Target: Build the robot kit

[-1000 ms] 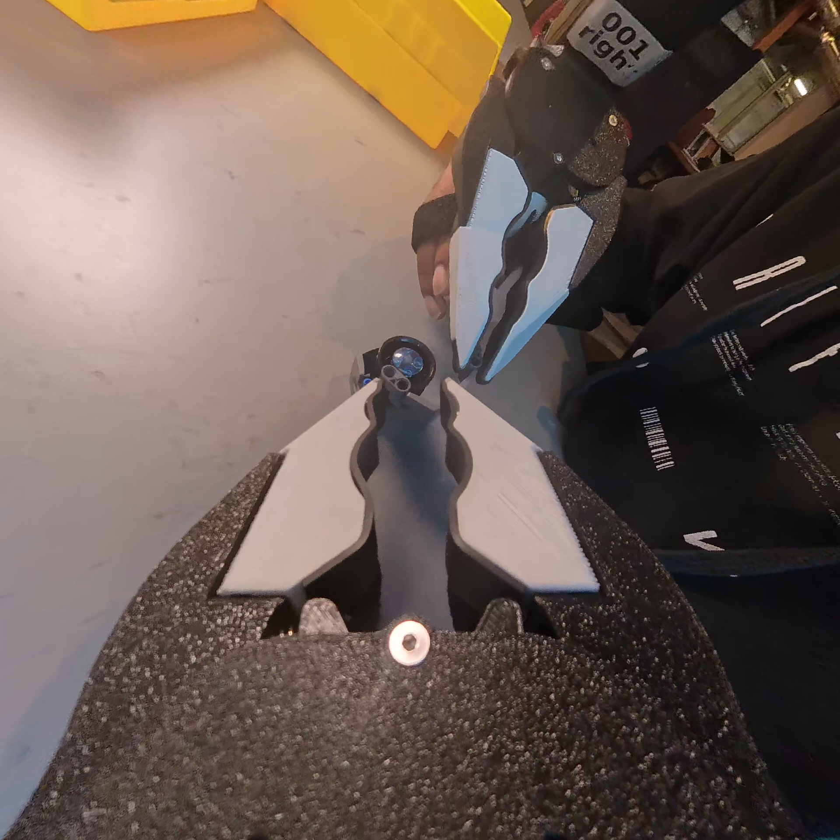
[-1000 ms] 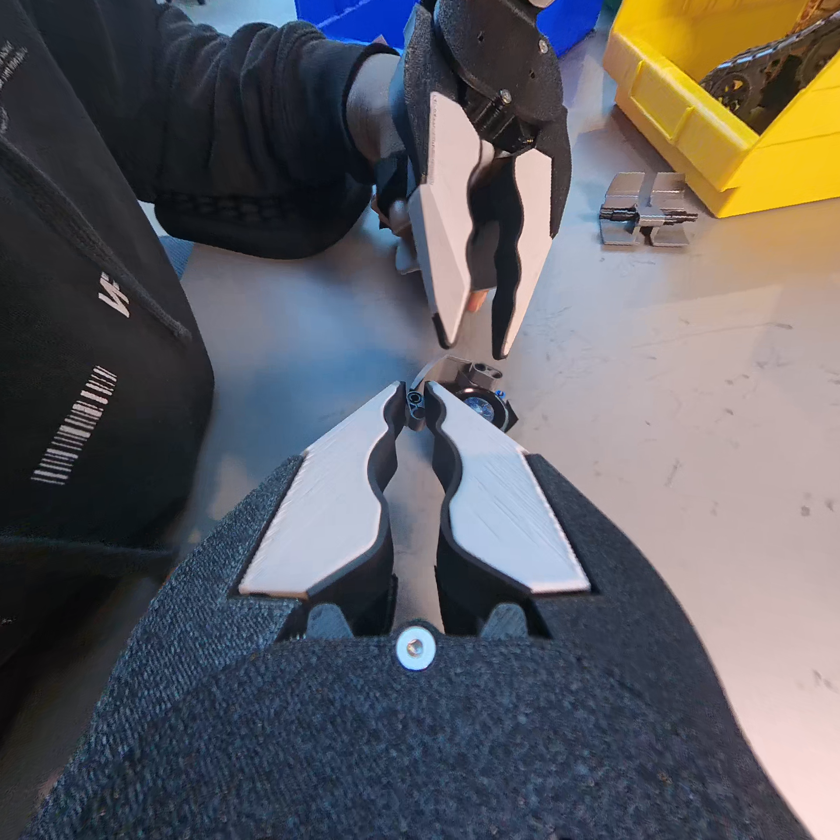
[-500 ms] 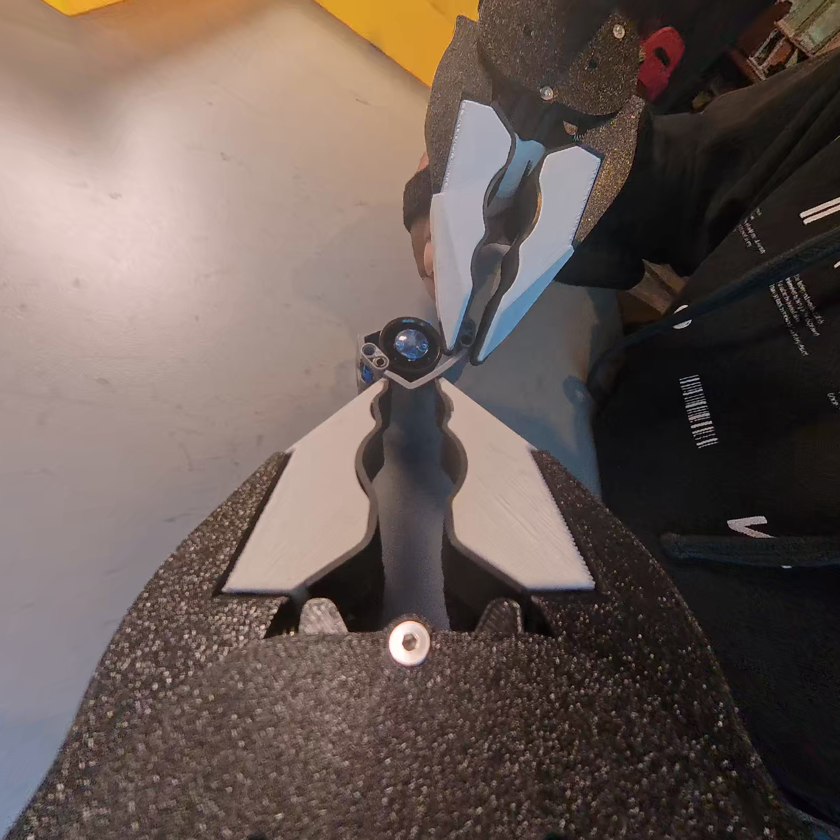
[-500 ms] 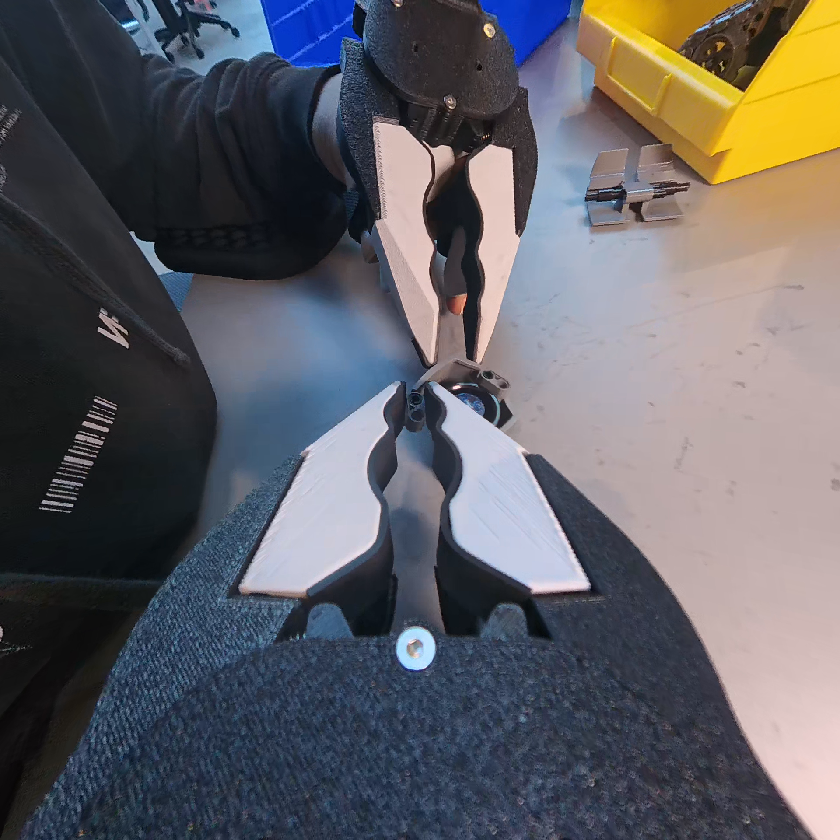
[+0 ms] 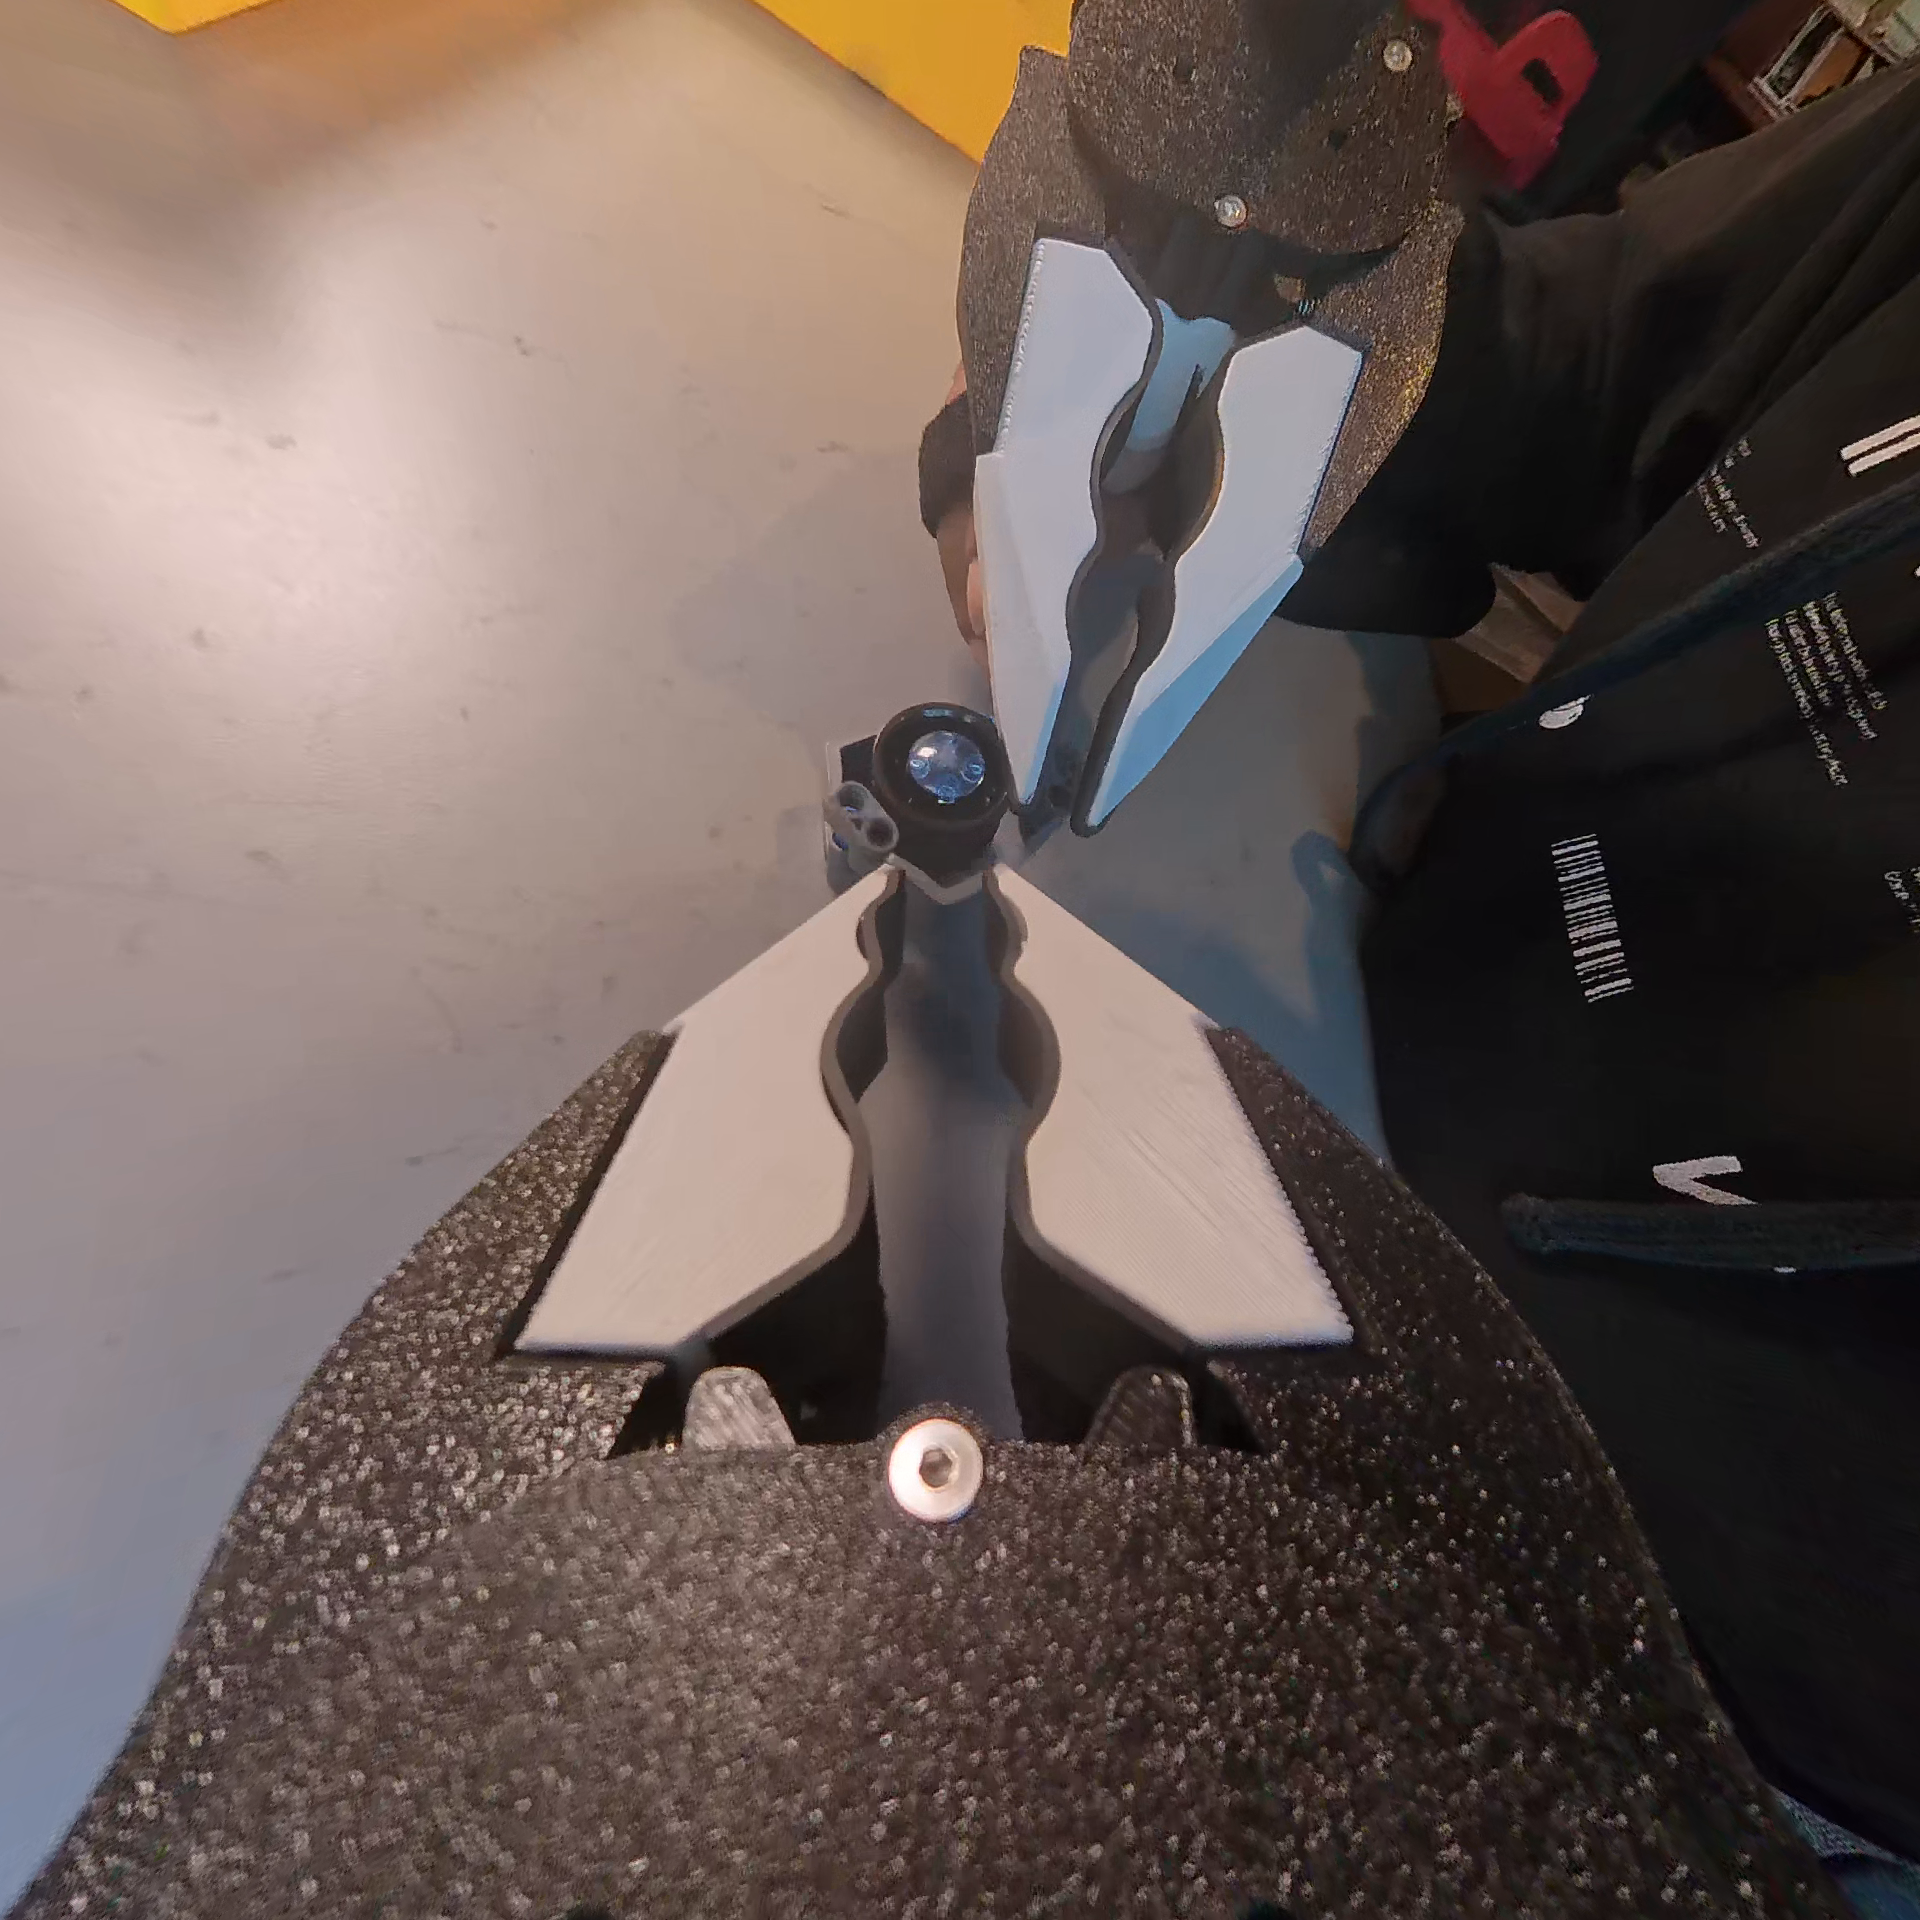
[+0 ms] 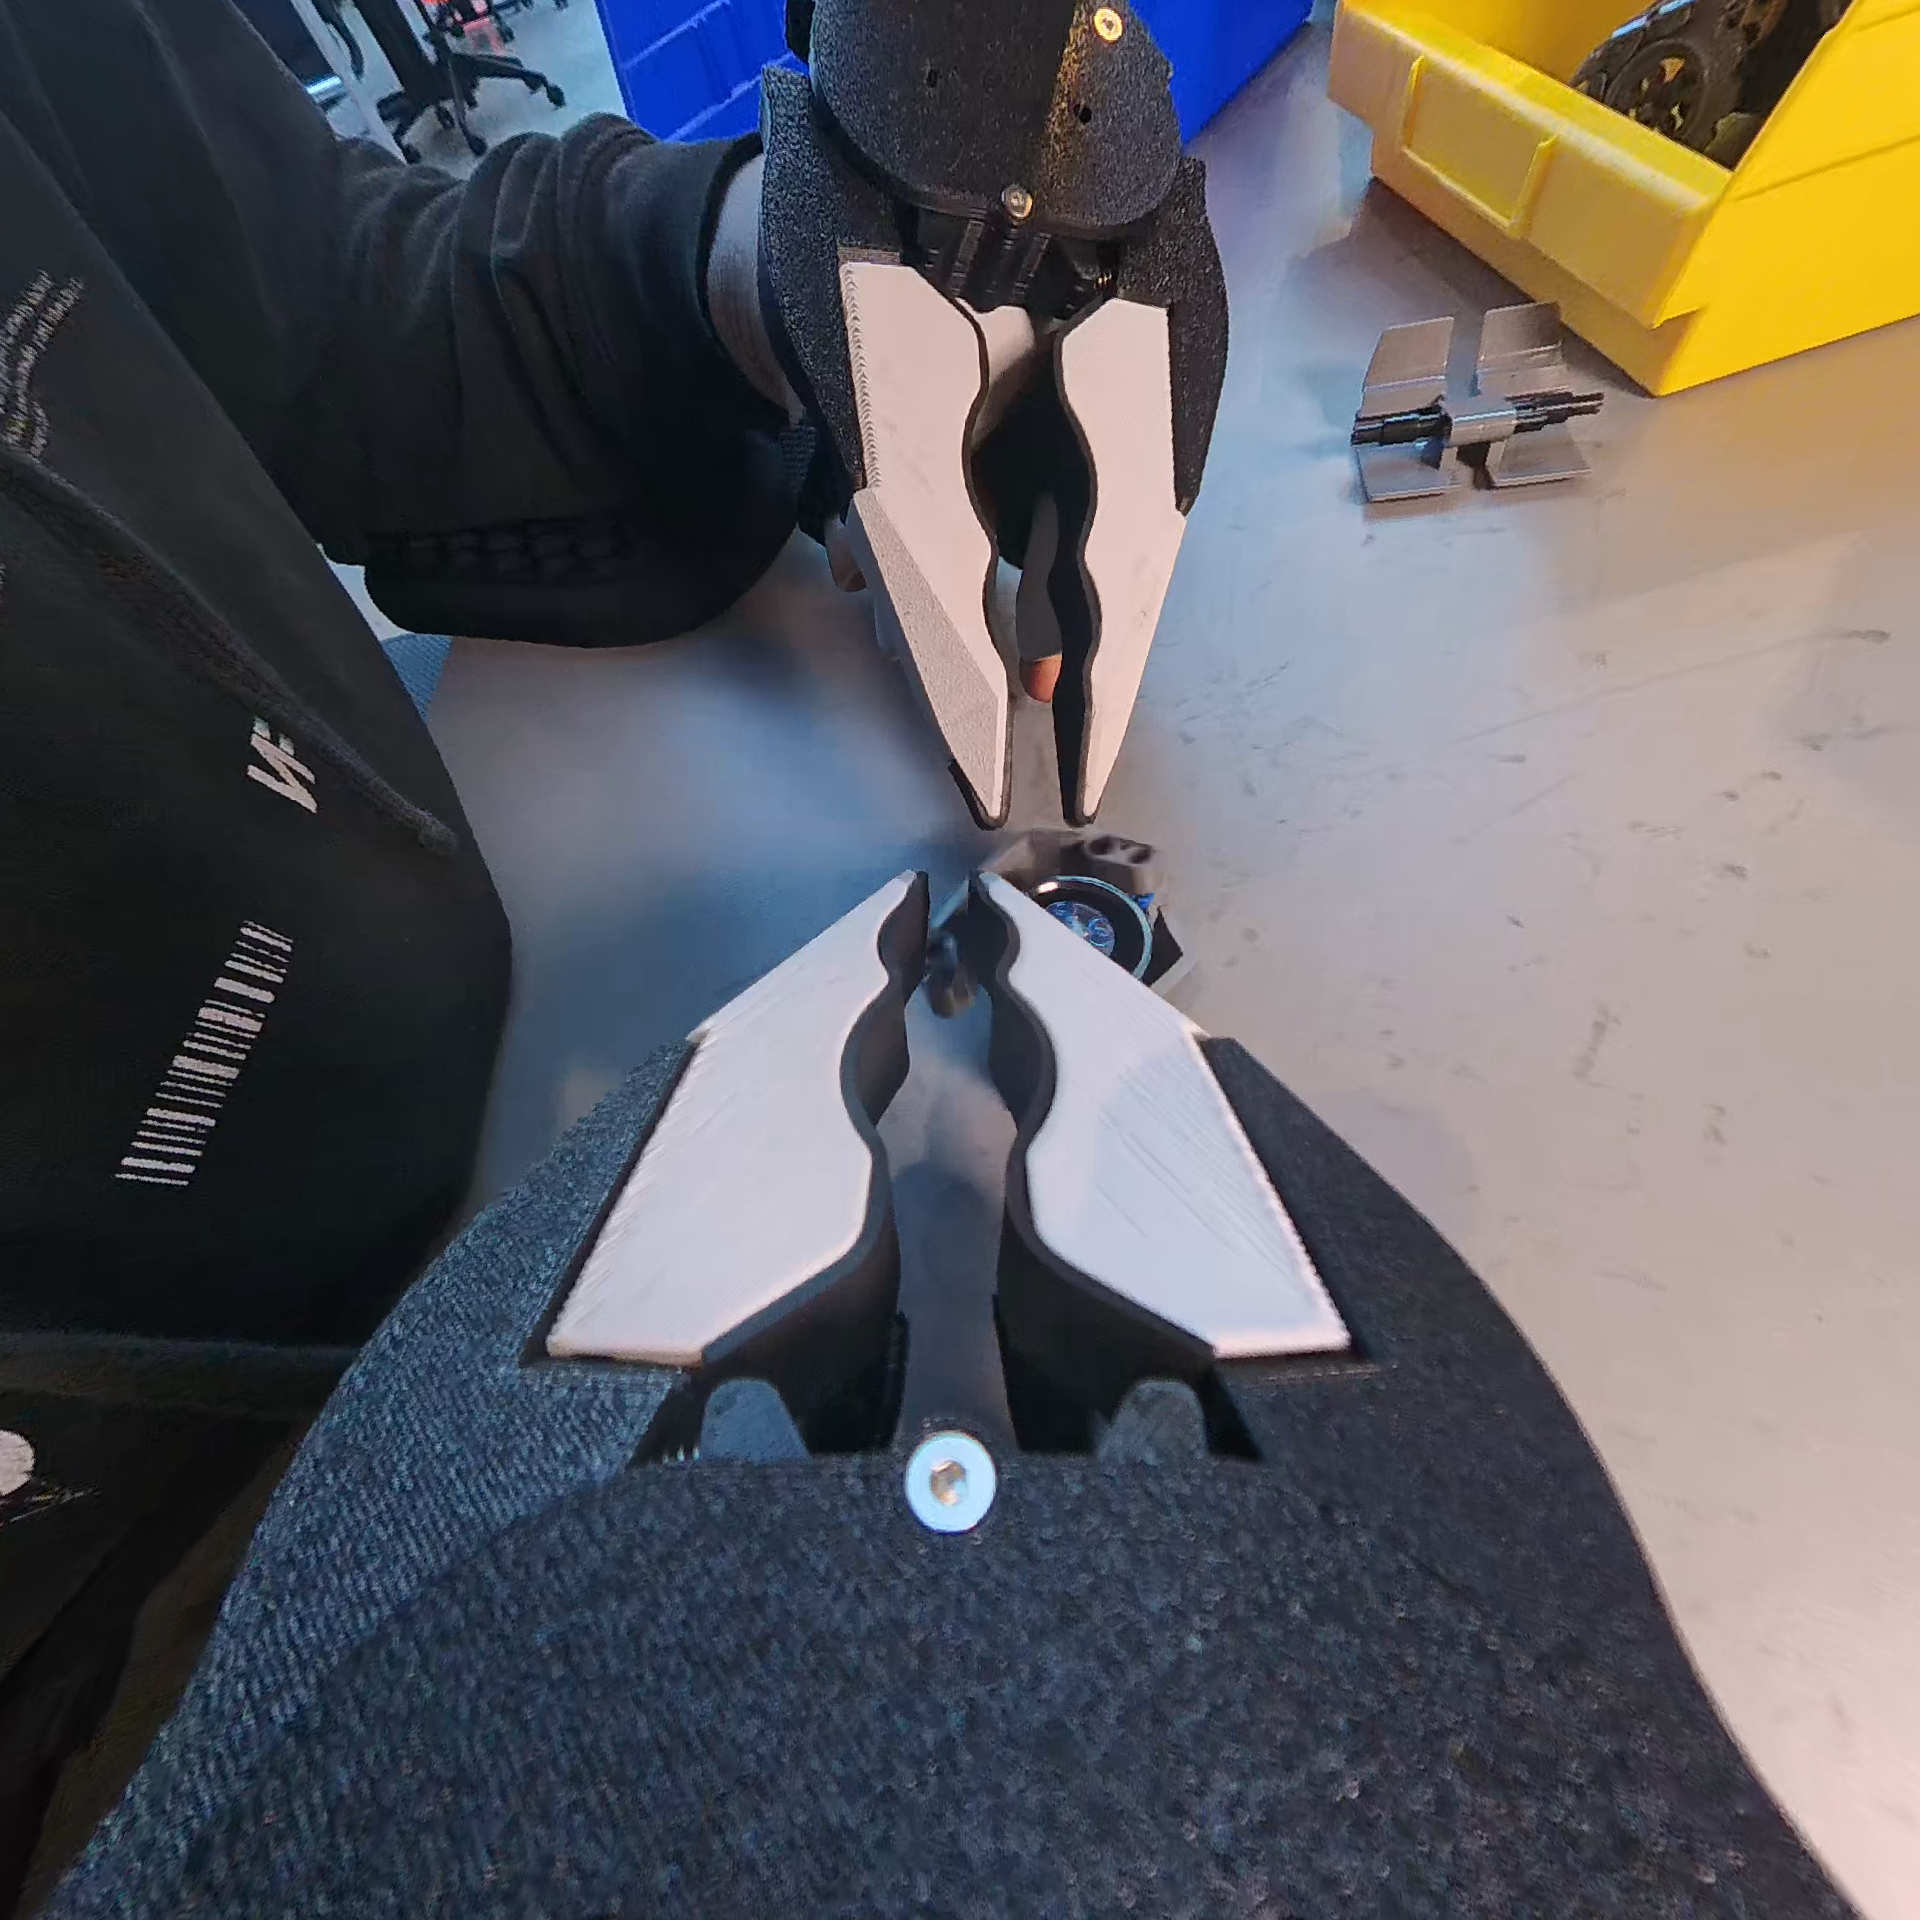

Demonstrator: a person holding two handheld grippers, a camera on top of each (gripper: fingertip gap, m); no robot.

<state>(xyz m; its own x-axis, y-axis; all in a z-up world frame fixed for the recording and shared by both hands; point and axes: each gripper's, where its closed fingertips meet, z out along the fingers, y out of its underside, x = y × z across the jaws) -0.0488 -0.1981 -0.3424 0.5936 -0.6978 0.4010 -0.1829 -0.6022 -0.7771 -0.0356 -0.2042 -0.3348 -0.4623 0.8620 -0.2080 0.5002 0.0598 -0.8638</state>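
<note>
1. Grey, scuffed desk (image 6: 1507,831) fills both views; a person in a black printed top (image 6: 208,935) sits at its edge.
2. Small assembly of black and grey plastic parts (image 5: 940,774) sits between the two grippers; it has a round black housing with a blue centre and a grey two-hole connector on one side; in the right wrist view the same assembly (image 6: 1101,914) shows just past the near fingertips.
3. Left gripper (image 5: 940,883) has its fingers set narrowly apart, the tips pinching a thin grey angled edge at the near side of the assembly; seen from the right wrist view, the left gripper (image 6: 1029,810) points down at the assembly with a slim gap between the tips.
4. Right gripper (image 6: 948,894) is nearly closed, its tips clamped on a small dark pin-like piece at the assembly's side; in the left wrist view the right gripper (image 5: 1060,800) comes in from above, tips just beside the round housing.
5. Yellow bin (image 6: 1662,208) stands at the far right of the desk with dark toothed parts inside; a grey metal bracket with a dark rod (image 6: 1475,416) lies in front of it; a blue bin (image 6: 686,52) stands behind the left gripper.
</note>
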